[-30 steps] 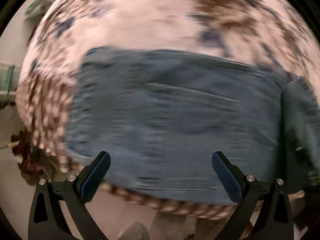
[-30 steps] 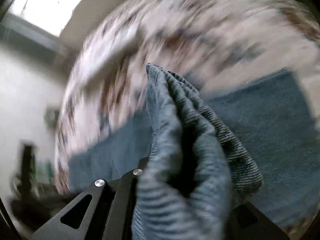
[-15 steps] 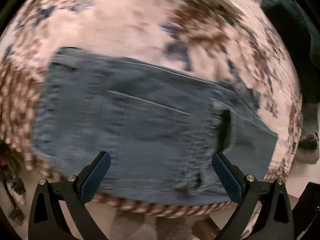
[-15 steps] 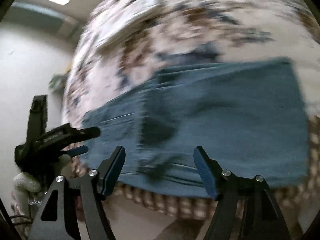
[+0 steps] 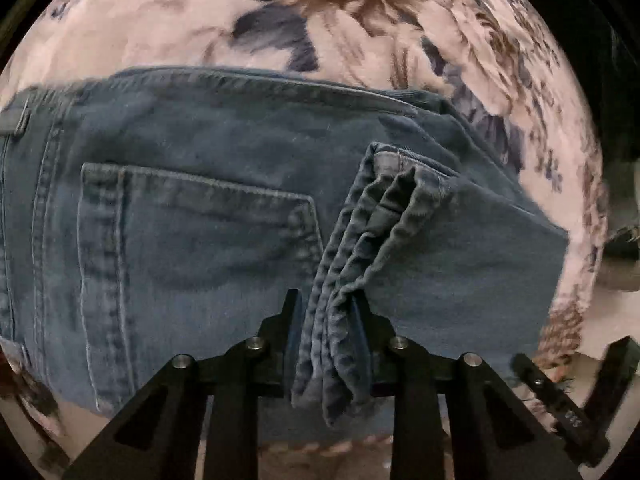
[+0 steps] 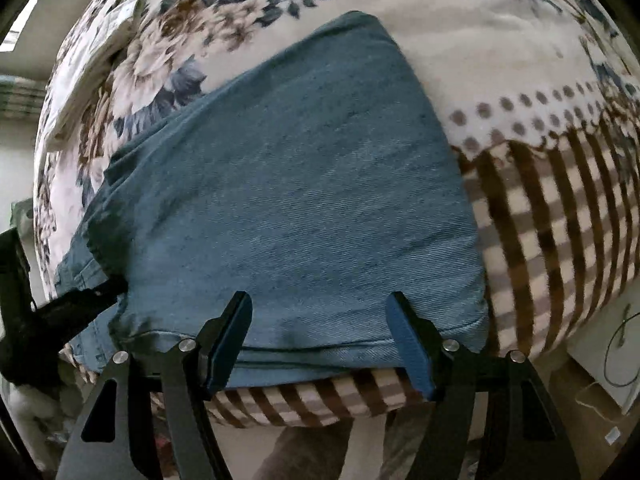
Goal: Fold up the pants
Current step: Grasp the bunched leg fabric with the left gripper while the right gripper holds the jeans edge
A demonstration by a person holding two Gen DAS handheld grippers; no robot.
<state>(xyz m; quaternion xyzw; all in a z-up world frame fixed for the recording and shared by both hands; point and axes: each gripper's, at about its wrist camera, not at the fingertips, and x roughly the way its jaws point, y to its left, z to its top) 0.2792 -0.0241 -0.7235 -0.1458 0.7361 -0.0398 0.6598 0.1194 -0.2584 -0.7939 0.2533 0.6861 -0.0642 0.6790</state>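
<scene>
Blue jeans (image 5: 180, 208) lie folded on a floral bedspread (image 5: 320, 12), back pocket up. My left gripper (image 5: 326, 320) is shut on the bunched hem ends of the legs (image 5: 360, 240), which lie over the seat of the jeans. In the right wrist view the folded jeans (image 6: 300, 184) lie near the bed's front edge. My right gripper (image 6: 320, 340) is open and empty, its jaws on either side of the near fold edge. The left gripper (image 6: 76, 304) shows at that view's left.
The bedspread (image 6: 480, 40) has a checked border (image 6: 560, 232) that hangs over the bed edge. Floor and a cable (image 6: 616, 352) lie at the lower right. The right gripper's finger (image 5: 560, 392) shows at the left wrist view's lower right.
My right gripper let go of the leg hems and opened. My left gripper, open before, has shut on the hems over the seat of the jeans.
</scene>
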